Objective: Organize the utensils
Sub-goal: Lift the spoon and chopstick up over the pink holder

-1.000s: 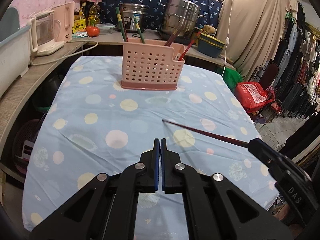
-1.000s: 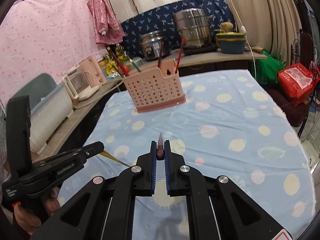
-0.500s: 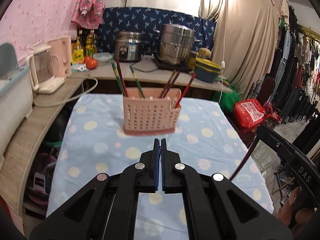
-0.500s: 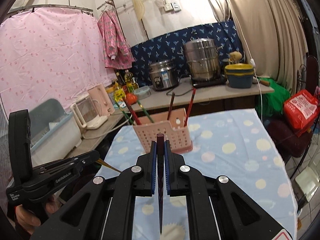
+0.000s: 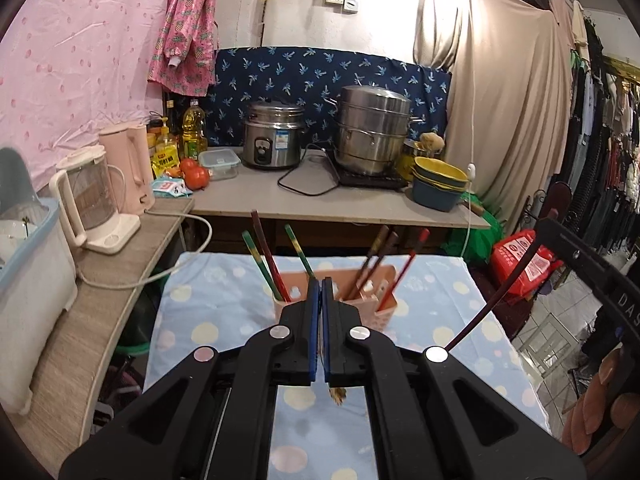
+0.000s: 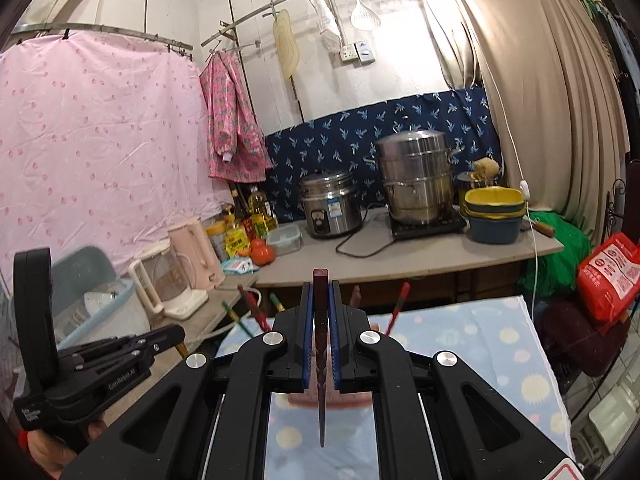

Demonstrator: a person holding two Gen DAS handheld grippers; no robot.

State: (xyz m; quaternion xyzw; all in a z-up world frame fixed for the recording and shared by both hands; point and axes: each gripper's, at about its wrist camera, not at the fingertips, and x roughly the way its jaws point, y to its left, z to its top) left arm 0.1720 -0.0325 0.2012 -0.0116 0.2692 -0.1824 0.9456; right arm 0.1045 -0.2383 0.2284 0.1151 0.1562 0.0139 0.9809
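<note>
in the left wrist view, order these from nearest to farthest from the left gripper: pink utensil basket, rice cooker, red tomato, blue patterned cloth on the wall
1. pink utensil basket: on the table just beyond the left gripper.
2. red tomato: on the counter, left.
3. rice cooker: farther back on the counter, centre; only slightly behind the tomato.
4. blue patterned cloth: on the wall behind the cooker.

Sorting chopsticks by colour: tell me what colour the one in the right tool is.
Dark maroon chopstick, clearest in the right wrist view.
</note>
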